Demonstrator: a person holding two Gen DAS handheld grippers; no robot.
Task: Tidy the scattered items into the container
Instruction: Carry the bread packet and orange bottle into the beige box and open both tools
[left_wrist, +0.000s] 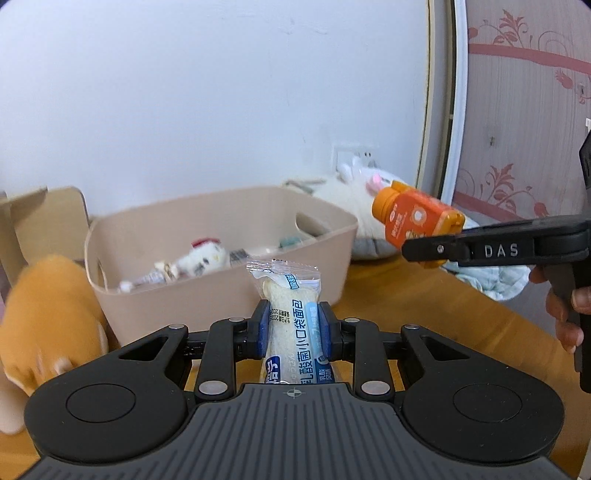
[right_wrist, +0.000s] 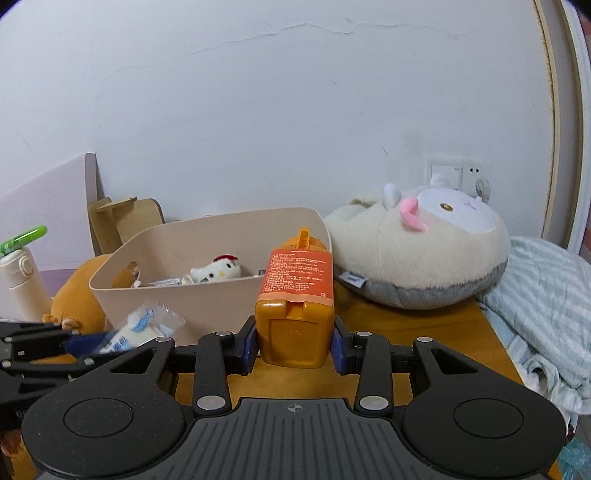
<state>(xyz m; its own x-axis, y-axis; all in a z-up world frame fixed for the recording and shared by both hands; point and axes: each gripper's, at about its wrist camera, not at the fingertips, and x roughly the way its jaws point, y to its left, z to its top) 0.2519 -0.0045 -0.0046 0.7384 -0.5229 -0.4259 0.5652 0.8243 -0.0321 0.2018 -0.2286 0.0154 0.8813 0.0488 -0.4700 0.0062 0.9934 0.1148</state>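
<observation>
Left tool (left_wrist: 293, 330) clenched on a wrapped bread packet (left_wrist: 291, 317), held upright above the tabletop (left_wrist: 424, 306), just short of the beige bin (left_wrist: 221, 288). Right tool (right_wrist: 294, 341) clenched on the base of an orange bottle (right_wrist: 295, 295), cap end pointing toward the bin's near rim, off the tabletop. Inside the bin: small white plush (right_wrist: 218, 272) and some small packets. Orange plush (left_wrist: 48, 317) left of bin, big white plush (right_wrist: 424, 251) to its right, striped cloth (right_wrist: 546, 295) at far right.
</observation>
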